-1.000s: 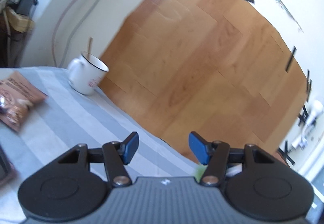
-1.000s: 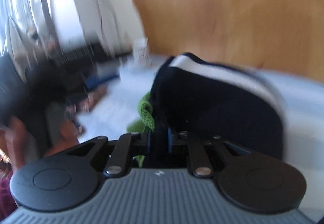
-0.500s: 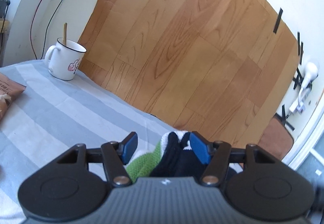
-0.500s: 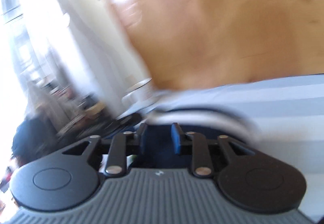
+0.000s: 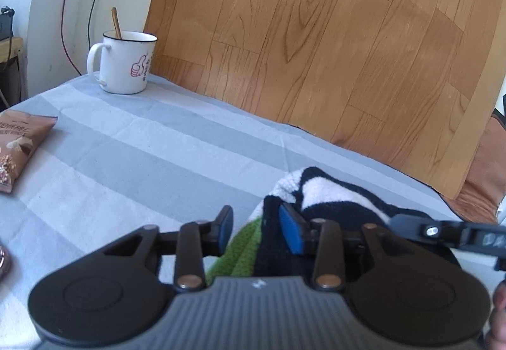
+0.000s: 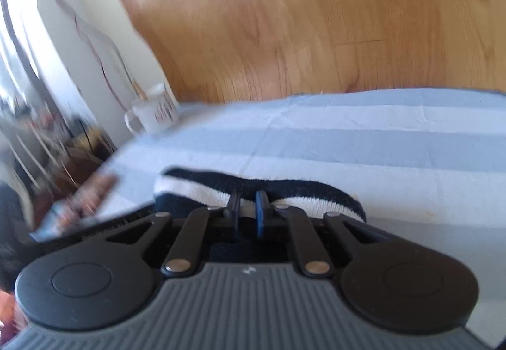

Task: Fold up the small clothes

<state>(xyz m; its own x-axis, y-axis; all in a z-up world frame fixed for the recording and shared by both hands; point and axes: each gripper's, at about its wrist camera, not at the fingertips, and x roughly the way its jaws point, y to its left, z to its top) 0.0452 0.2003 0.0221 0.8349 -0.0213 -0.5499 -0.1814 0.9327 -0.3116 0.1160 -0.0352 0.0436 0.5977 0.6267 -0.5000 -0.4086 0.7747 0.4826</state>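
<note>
The right gripper (image 6: 247, 211) pinches the sock (image 5: 329, 196); the left gripper (image 5: 257, 231), just been closing, seems spread around it. Right of the mug (image 5: 126, 64), folding is barely begun.

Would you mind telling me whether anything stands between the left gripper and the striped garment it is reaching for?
Nothing visible does. The left gripper already has the garment between its fingers, which have just been closing, though the left pad looks clear of the cloth. The mug and snack packet sit well away.

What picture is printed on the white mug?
A red thumbs-up hand on the mug, clearest in the left wrist view.
</note>
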